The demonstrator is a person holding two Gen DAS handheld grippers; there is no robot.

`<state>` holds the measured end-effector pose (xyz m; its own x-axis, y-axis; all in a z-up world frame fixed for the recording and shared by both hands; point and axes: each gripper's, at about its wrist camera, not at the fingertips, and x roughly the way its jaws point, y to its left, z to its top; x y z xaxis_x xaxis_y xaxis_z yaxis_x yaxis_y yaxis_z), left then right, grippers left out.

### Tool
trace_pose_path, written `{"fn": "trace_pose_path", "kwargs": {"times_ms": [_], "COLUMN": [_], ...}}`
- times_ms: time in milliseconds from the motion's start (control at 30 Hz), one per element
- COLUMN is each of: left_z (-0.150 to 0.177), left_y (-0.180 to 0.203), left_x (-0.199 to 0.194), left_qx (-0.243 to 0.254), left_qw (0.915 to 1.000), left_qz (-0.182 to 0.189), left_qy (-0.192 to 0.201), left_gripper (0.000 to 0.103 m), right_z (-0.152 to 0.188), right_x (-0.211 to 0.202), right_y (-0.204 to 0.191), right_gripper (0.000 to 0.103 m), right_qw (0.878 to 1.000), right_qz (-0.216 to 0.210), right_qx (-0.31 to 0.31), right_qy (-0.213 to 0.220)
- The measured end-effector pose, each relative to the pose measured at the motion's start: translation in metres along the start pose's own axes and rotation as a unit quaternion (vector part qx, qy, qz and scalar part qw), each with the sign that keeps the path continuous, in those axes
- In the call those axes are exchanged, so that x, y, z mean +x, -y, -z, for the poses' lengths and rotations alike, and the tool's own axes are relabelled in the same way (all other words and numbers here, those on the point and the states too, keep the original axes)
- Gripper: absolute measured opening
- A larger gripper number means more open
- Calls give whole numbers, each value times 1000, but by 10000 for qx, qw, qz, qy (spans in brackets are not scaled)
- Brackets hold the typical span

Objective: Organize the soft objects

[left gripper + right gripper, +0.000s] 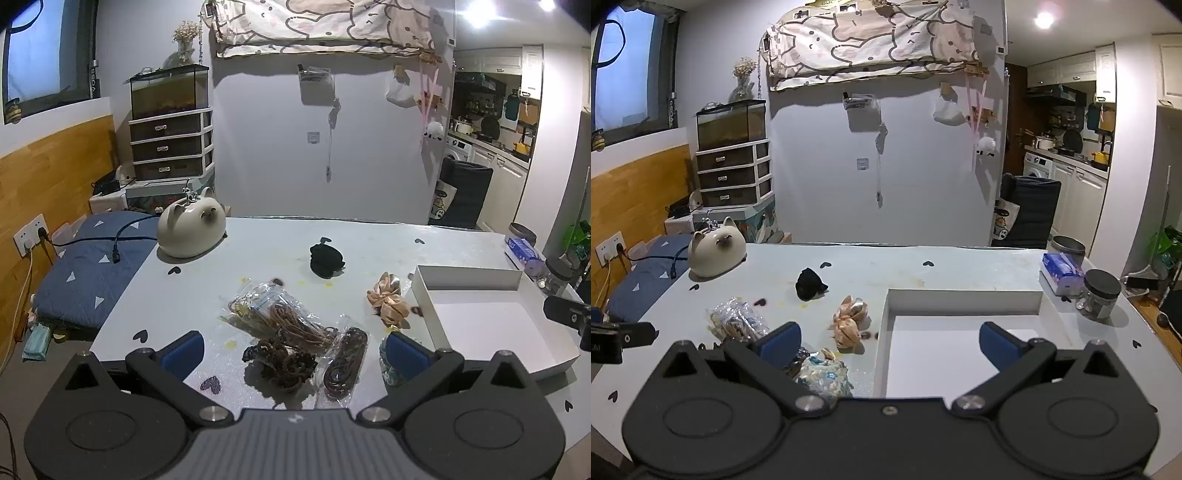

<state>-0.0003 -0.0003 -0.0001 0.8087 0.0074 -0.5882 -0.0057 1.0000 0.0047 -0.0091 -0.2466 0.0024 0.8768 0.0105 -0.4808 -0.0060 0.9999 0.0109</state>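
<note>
On the pale table lie a dark brown scrunchie (280, 360), a clear bag of brown hair ties (284, 317), a second bag of dark ties (345, 365), a peach satin scrunchie (389, 301) (849, 319), a black scrunchie (325, 260) (809, 283) and a floral scrunchie (823, 376). A white open box (491, 321) (890, 354) stands at the right, with nothing in it. My left gripper (291, 349) is open and empty over the brown scrunchie. My right gripper (890, 341) is open and empty over the box's near left edge.
A ceramic cat-shaped pot (192, 227) (716, 253) stands at the table's far left. A tissue pack (1062, 273), a glass jar (1100, 299) and a tin (1067, 247) stand at the far right. A blue cushion (88, 266) lies left of the table.
</note>
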Motion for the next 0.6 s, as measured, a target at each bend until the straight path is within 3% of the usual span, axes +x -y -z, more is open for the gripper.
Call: {"fn": "trace_pose_path", "kwargs": {"times_ms": [600], "left_z": [0], "left_y": [-1], "left_x": [-4], "left_qx": [-34], "left_qw": [10000], "left_qz": [5], "left_qy": [-26], "left_gripper": [103], "right_z": [0], "right_x": [-2], "right_y": [0], "right_gripper": [103], "right_qw": [10000], "right_qz": [18], "right_qx": [-12], "right_qy": [7]}}
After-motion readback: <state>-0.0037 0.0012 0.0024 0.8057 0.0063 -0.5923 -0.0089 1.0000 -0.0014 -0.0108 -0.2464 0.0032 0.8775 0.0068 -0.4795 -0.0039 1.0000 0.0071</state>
